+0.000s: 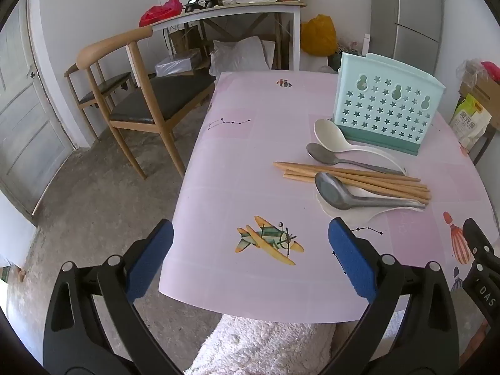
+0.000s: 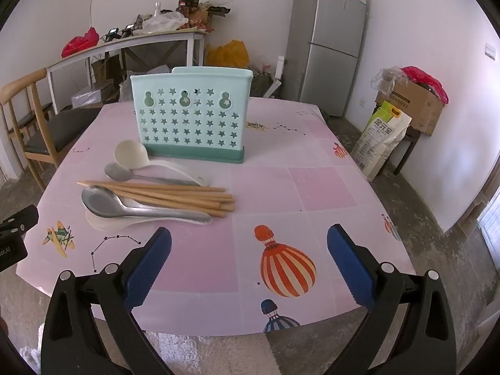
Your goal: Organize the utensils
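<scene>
1. Mint-green plastic formed the utensil holder [image 2: 190,115], which stood upright on the pink patterned table [image 2: 312,187], with nothing seen inside it.
2. Just in front of it a loose pile was seen: a white ladle [image 2: 131,154], a small metal spoon [image 2: 117,172], wooden chopsticks [image 2: 162,195] and a large metal spoon [image 2: 103,203] resting on a second white ladle.
3. Both the left gripper [image 1: 250,256] and the right gripper [image 2: 249,256] were held near the table's front edge, jaws wide apart, nothing between them.
4. A good first pick was judged to be the topmost piece, pinched across its handle and lowered handle-down into the holder.
5. "DAS" was readable on the right gripper's body in the left view; the rice bag's [image 2: 381,134] print could not be reliably read.
</scene>
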